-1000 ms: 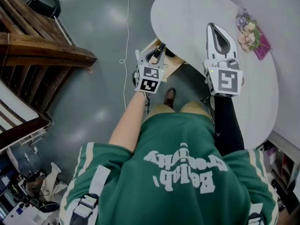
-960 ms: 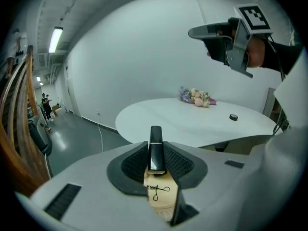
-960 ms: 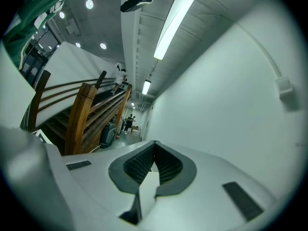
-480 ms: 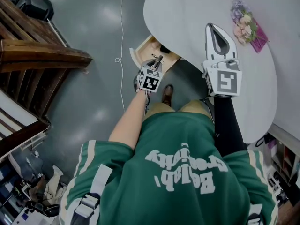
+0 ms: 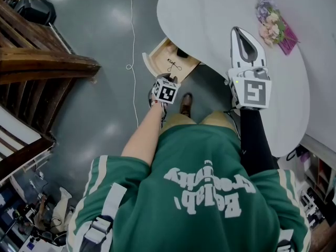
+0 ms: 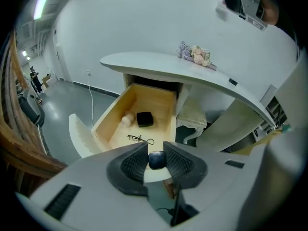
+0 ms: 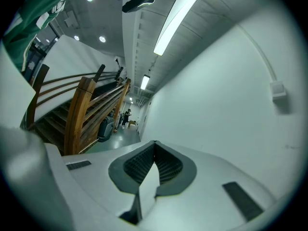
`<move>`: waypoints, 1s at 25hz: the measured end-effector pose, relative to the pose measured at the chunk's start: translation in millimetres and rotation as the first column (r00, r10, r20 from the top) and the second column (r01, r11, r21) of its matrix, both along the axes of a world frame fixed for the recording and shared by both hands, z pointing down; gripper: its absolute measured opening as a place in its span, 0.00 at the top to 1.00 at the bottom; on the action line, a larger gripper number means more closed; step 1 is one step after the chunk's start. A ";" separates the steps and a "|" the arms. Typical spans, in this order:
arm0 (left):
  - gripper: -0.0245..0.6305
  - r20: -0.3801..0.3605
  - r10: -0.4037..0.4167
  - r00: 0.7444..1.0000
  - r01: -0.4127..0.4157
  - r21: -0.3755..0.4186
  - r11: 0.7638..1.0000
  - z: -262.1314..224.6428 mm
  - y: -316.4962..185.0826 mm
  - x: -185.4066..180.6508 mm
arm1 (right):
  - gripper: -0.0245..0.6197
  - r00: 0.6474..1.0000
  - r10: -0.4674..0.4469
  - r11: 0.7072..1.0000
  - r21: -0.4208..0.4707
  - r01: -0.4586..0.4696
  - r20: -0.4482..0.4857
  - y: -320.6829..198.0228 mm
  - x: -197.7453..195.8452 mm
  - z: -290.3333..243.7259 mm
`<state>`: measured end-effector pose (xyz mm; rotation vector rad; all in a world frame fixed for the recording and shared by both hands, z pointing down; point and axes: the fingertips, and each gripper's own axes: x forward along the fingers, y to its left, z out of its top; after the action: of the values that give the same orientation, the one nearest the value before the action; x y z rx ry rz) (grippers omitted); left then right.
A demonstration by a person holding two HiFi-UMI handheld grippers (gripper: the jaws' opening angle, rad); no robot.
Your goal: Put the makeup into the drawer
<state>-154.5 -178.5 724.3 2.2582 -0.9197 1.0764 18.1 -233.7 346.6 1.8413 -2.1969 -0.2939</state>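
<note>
Left gripper view: left gripper clamped on the dark makeup, just short of the open drawer. Right gripper is closed, empty. Let go now and the makeup probably drops short.

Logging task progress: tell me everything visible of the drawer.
The drawer stands open under the white table: pale wood inside, curved white front panel. On its floor lie a black boxy item, a pale round item and a thin wiry item. The left gripper, shut on a small dark item, hangs near its front.
</note>
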 end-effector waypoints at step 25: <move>0.79 0.041 0.062 0.997 -0.064 0.042 0.997 3.2 -6.3 11.6 | 0.95 0.996 0.083 0.996 -0.042 -0.084 -0.020 12.5 23.9 6.2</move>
<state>-142.9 -184.8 727.5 2.3225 -0.9014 1.1435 42.0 -221.3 352.8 1.8942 -2.0910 -0.2445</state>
